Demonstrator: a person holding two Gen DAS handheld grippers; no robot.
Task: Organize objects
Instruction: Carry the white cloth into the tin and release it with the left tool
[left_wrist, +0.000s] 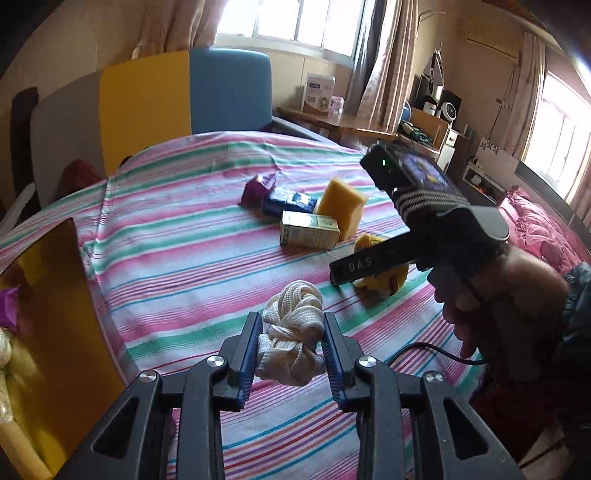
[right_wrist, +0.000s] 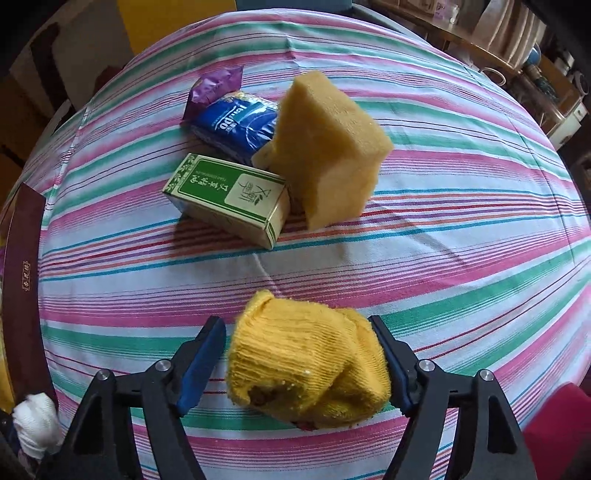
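1. The bench (left_wrist: 177, 236) wears a cloth striped in pink, green, blue and white; at its left edge stands an open box with a yellow lining (left_wrist: 55, 314); behind it sit chair backs in grey, yellow and blue; windows with pale curtains light the room; a wooden side table with cartons stands at the back, cluttered shelves to its right, and a pink bedspread (left_wrist: 535, 221) lies at far right.
2. The left tongs (left_wrist: 291, 339) are clamped on a knotted white cord bundle (left_wrist: 291, 325), both blue pads pressing its sides, the bundle held above the cloth near the front of the bench.
3. Mid-bench lies a cluster, touching one another: a purple wrapper (right_wrist: 214, 90); a blue packet (right_wrist: 240, 125) with white lettering too blurred to read fully; a green-and-cream carton (right_wrist: 229, 199) printed with Chinese characters and a leaf border; a yellow sponge block (right_wrist: 325, 147) standing tilted against the carton.
4. The right tongs (right_wrist: 299, 362) stand open around a rolled yellow knit sock (right_wrist: 306, 365) lying on the cloth; the right pad touches it, the left pad stands clear.
5. In the left wrist view a hand (left_wrist: 487, 288) grips the right tool, whose finger bears the letters "DAS".
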